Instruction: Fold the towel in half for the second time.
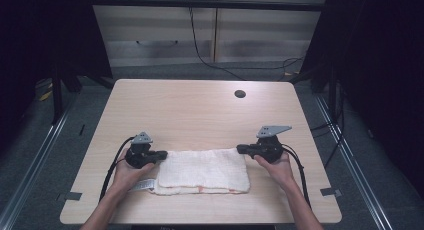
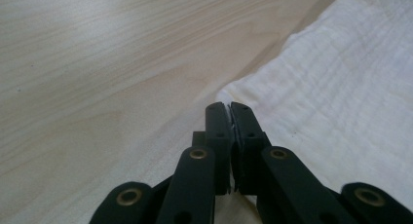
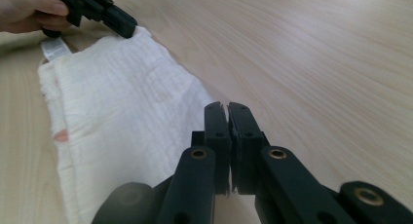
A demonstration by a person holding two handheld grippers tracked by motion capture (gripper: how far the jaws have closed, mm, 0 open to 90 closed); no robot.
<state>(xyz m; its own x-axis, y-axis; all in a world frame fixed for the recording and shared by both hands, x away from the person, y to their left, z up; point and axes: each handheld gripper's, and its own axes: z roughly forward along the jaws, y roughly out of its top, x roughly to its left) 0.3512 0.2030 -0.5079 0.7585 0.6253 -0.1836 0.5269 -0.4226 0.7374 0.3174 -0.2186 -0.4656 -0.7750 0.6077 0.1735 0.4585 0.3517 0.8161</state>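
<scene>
A folded white towel [image 1: 205, 170] lies flat near the table's front edge, its lower layers sticking out at the near side with faint orange marks. My left gripper [image 1: 164, 154] sits at the towel's far left corner with its jaws pressed together on that corner [image 2: 229, 106]. My right gripper [image 1: 240, 149] is at the far right corner, its jaws likewise closed on the cloth edge [image 3: 227, 106]. In the right gripper view the towel [image 3: 122, 102] stretches away to the left gripper [image 3: 127, 29], whose tip holds the slightly raised corner. The towel [image 2: 341, 87] spreads to the right in the left gripper view.
The light wooden table [image 1: 200, 110] has bare room behind the towel and a round cable hole [image 1: 240, 94] at the far right. A white label [image 1: 142, 185] pokes out at the towel's near left corner. Cables trail from both grippers toward the front edge.
</scene>
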